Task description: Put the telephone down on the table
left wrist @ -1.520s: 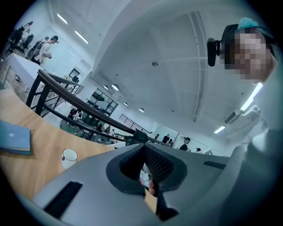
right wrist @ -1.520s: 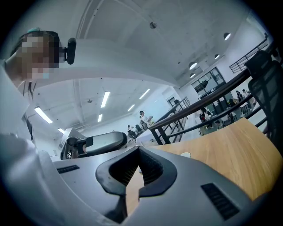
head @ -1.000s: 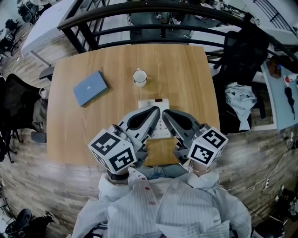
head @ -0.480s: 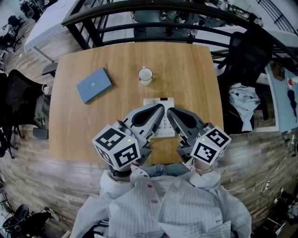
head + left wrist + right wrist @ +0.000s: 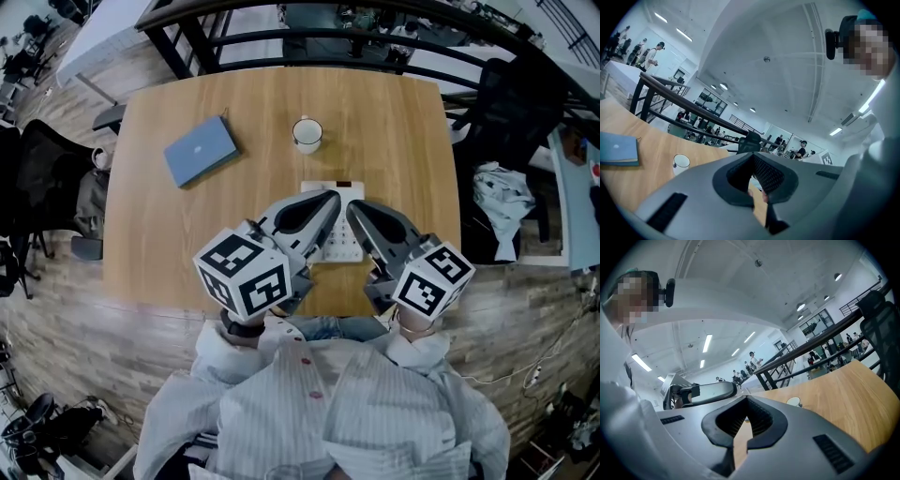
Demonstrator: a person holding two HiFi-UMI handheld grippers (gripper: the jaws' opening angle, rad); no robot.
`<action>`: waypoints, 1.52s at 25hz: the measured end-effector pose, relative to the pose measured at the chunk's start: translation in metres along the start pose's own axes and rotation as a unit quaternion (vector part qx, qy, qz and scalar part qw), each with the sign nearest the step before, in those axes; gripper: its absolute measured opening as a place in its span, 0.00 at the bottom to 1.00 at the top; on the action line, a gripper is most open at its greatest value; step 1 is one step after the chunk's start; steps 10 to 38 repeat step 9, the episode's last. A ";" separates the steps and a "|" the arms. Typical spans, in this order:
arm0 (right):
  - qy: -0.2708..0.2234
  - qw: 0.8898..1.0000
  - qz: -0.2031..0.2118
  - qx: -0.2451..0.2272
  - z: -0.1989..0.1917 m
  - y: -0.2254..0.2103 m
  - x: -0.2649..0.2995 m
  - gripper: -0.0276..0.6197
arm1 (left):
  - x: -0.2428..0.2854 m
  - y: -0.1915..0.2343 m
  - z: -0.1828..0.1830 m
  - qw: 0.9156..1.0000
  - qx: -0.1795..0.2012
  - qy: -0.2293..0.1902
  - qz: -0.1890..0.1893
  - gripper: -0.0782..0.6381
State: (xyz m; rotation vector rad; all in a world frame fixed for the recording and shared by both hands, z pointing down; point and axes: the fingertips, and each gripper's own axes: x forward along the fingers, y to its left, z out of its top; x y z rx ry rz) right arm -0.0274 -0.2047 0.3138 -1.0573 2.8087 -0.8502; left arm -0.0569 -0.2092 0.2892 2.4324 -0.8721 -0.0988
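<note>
A white telephone [image 5: 339,242] with a dark display lies flat on the wooden table [image 5: 394,122] near its front edge. The two grippers partly cover it. My left gripper [image 5: 330,200] points over the phone's left side, jaws shut and empty. My right gripper [image 5: 355,208] points over its right side, also shut with nothing held. In the left gripper view the shut left gripper [image 5: 753,159] faces along the table. In the right gripper view the right gripper [image 5: 747,401] is shut as well. Whether the tips touch the phone cannot be told.
A white mug [image 5: 307,134] stands behind the phone, and also shows as the mug [image 5: 680,161] and the mug [image 5: 793,401]. A blue notebook [image 5: 202,150] lies at the back left. A black railing [image 5: 309,37] runs behind the table. A dark chair [image 5: 511,103] holds a pale cloth bundle [image 5: 499,202] at the right.
The head view has shifted, so the table, mug and notebook sit a little to the right in the frame. Both grippers keep the same shut pose over the telephone.
</note>
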 end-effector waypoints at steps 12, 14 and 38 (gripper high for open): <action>-0.010 1.000 -0.008 -0.017 0.007 -0.006 -0.007 0.09 | 0.006 0.006 0.003 1.000 0.026 0.004 -0.013 0.12; -0.010 1.000 -0.008 -0.017 0.007 -0.006 -0.007 0.09 | 0.006 0.006 0.003 1.000 0.026 0.004 -0.013 0.12; -0.010 1.000 -0.008 -0.017 0.007 -0.006 -0.007 0.09 | 0.006 0.006 0.003 1.000 0.026 0.004 -0.013 0.12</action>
